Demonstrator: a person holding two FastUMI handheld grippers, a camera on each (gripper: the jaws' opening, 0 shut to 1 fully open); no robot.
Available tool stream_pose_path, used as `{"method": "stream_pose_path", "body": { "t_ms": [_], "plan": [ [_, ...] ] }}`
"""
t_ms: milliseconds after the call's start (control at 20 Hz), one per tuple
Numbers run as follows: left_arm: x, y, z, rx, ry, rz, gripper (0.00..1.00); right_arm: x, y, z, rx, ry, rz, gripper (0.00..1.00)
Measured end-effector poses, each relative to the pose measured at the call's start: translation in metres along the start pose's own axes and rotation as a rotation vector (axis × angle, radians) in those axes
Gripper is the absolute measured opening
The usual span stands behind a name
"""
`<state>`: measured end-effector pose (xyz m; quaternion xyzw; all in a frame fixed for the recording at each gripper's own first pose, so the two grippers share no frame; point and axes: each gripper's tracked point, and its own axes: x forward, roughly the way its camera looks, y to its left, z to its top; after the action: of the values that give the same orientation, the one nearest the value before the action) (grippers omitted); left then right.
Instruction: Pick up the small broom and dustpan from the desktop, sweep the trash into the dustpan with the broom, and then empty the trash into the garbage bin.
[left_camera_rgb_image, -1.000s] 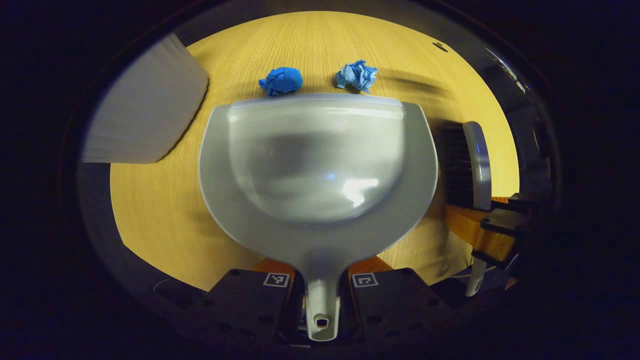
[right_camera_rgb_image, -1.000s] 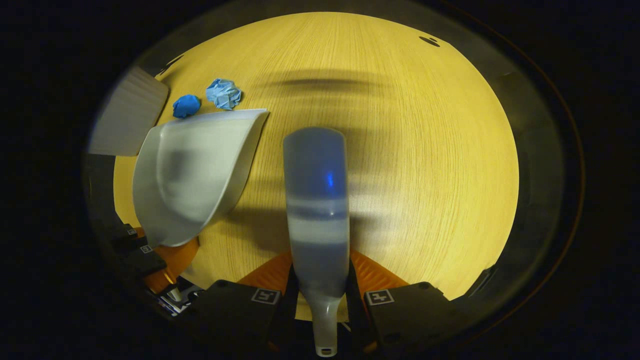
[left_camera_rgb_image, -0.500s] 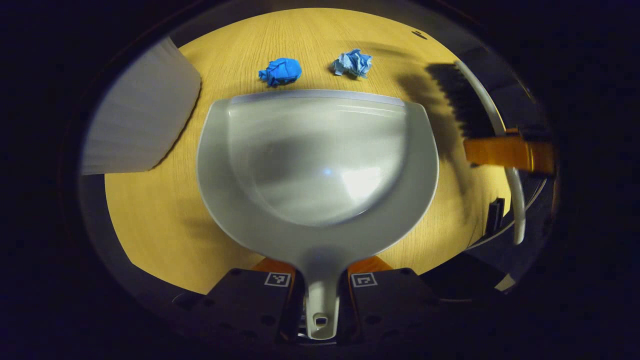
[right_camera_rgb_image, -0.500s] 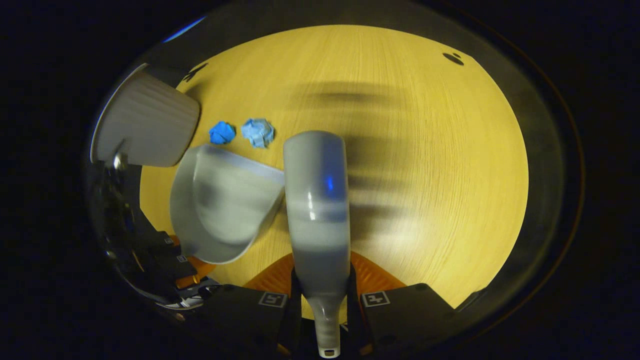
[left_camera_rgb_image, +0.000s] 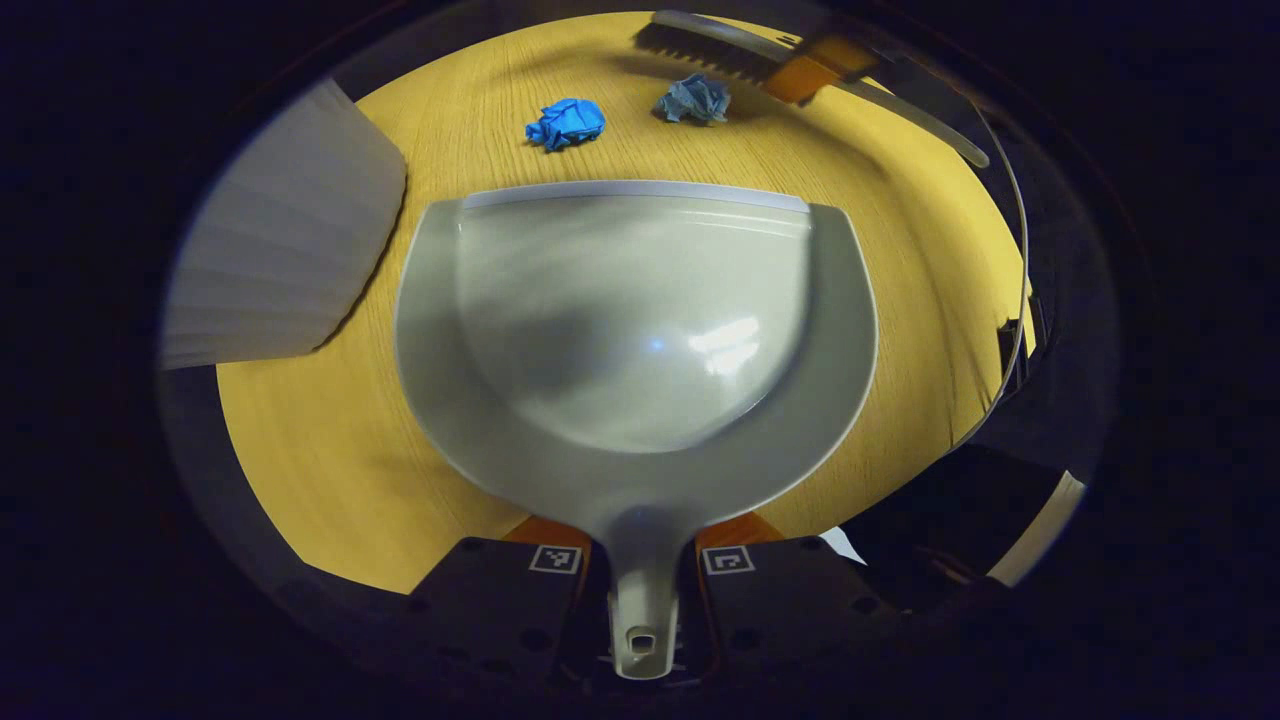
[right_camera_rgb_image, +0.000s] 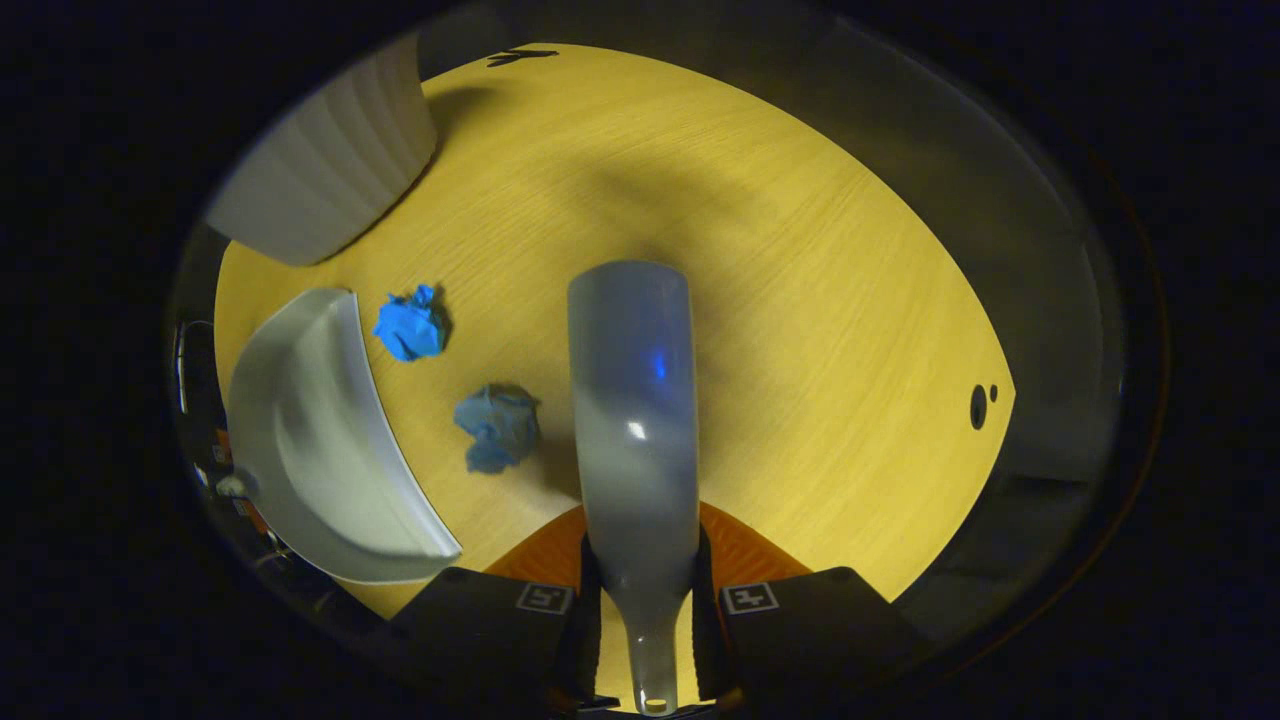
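Note:
My left gripper (left_camera_rgb_image: 641, 585) is shut on the handle of the grey dustpan (left_camera_rgb_image: 630, 330), whose front lip rests on the wooden desk. Just beyond the lip lie a bright blue paper ball (left_camera_rgb_image: 567, 122) and a paler blue paper ball (left_camera_rgb_image: 693, 99). Behind the paler ball, the small broom (left_camera_rgb_image: 720, 55) hangs with its dark bristles toward the trash. In the right gripper view, my right gripper (right_camera_rgb_image: 640, 615) is shut on the broom's handle, and the grey broom back (right_camera_rgb_image: 633, 400) runs forward. The two balls (right_camera_rgb_image: 410, 325) (right_camera_rgb_image: 497, 425) lie between the broom and the dustpan (right_camera_rgb_image: 310, 440).
A white ribbed garbage bin (left_camera_rgb_image: 285, 250) stands at the desk's left edge, next to the dustpan; it shows again at the upper left (right_camera_rgb_image: 330, 160) in the right gripper view. The wooden desk (right_camera_rgb_image: 800, 300) stretches bare to the right of the broom.
The broom has swung from beside the dustpan's right side round to the far side of the paper balls. The dustpan has stayed put, and the balls have not been touched.

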<state>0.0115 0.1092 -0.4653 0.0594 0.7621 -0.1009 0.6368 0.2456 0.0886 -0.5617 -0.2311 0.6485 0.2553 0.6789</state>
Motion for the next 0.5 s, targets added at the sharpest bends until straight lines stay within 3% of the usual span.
{"method": "stream_pose_path", "body": {
  "t_ms": [50, 100, 250, 300, 350, 450, 500],
  "plan": [
    [0.000, 0.001, 0.000, 0.011, 0.002, 0.005, 0.28, 0.006, 0.000, 0.010, -0.041, -0.002, -0.018, 0.34],
    [0.000, 0.002, -0.001, 0.023, 0.004, 0.009, 0.28, 0.010, -0.002, 0.015, -0.098, 0.005, -0.044, 0.45],
    [-0.001, 0.003, -0.003, 0.046, 0.006, 0.014, 0.28, 0.022, 0.015, 0.012, -0.219, 0.079, -0.039, 0.45],
    [-0.002, 0.003, -0.003, 0.052, 0.005, 0.014, 0.28, 0.021, 0.018, 0.012, -0.270, 0.089, -0.052, 0.34],
    [-0.001, 0.004, -0.003, 0.060, 0.001, 0.013, 0.28, 0.018, 0.026, 0.015, -0.317, 0.082, -0.032, 0.40],
    [-0.001, 0.005, -0.003, 0.079, 0.007, 0.014, 0.27, 0.013, 0.047, 0.003, -0.385, 0.135, 0.047, 0.36],
    [-0.001, 0.006, -0.003, 0.088, 0.009, 0.017, 0.28, 0.010, 0.052, 0.003, -0.423, 0.137, 0.062, 0.40]
  ]
}}
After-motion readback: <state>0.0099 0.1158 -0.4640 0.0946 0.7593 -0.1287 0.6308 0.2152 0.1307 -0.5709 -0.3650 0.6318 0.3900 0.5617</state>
